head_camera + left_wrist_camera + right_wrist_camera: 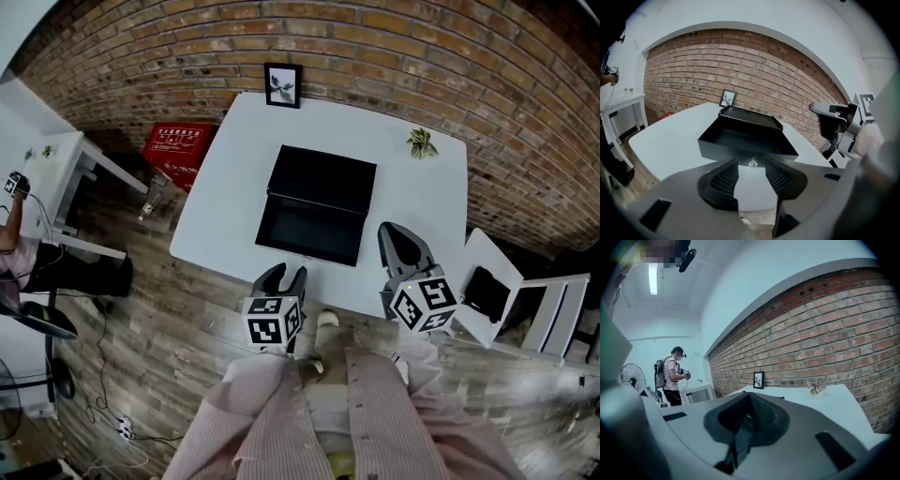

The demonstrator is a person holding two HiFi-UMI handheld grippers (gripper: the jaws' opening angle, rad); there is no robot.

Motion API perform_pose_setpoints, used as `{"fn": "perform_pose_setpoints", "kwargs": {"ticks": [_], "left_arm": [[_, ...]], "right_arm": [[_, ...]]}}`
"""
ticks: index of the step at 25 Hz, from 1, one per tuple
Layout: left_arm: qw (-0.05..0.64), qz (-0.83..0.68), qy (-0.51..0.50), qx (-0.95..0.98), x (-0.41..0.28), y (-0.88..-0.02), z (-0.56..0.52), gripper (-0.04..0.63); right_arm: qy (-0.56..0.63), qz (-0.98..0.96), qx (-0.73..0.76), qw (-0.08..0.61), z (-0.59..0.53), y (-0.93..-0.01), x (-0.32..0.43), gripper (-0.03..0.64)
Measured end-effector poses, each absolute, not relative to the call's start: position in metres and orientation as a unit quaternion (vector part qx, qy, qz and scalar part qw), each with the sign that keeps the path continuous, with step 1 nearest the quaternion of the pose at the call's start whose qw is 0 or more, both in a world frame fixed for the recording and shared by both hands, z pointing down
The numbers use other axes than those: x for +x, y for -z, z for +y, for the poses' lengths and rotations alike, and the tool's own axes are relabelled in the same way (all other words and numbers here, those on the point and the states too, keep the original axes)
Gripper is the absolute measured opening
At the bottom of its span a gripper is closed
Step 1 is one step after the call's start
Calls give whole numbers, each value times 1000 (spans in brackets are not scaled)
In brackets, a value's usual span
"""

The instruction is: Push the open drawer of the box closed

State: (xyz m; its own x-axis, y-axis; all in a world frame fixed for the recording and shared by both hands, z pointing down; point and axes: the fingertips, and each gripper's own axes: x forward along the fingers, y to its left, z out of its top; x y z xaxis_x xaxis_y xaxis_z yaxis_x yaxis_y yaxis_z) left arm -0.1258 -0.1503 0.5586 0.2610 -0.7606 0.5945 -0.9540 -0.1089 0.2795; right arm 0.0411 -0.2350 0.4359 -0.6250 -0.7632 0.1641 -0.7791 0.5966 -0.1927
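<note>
Drawer (731, 149) just beyond left tongs (751, 165)

Lab, brick wall (394, 47), white table (225, 197) (backpack-wearing person (672, 378))

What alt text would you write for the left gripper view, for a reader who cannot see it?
The left hand-held gripper, jaws open and empty, faces the knob on the open drawer of a black box without touching it. The box sits on a white table, with a framed picture and a brick wall behind.
</note>
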Motion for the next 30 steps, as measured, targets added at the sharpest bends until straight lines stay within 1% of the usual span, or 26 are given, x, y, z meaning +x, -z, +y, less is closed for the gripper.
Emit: {"fn": "perform_pose_setpoints", "kwargs": {"ticks": [12, 18, 22, 24, 30], "left_arm": [[350, -568, -184, 722, -111, -596, -165, 156], [355, -561, -193, 722, -106, -601, -172, 98], [359, -557, -200, 722, -106, -605, -174, 80], [362, -556, -205, 720, -107, -606, -174, 60], [368, -552, -210, 719, -107, -607, -175, 57]], "right_arm": [[-145, -889, 432, 41, -250, -455, 53, 3], [-155, -883, 441, 47, -248, -462, 59, 3], [-161, -877, 451, 48, -246, -464, 62, 3], [-163, -874, 456, 48, -246, -465, 64, 3], [-166, -870, 463, 47, -248, -466, 62, 3]]}}
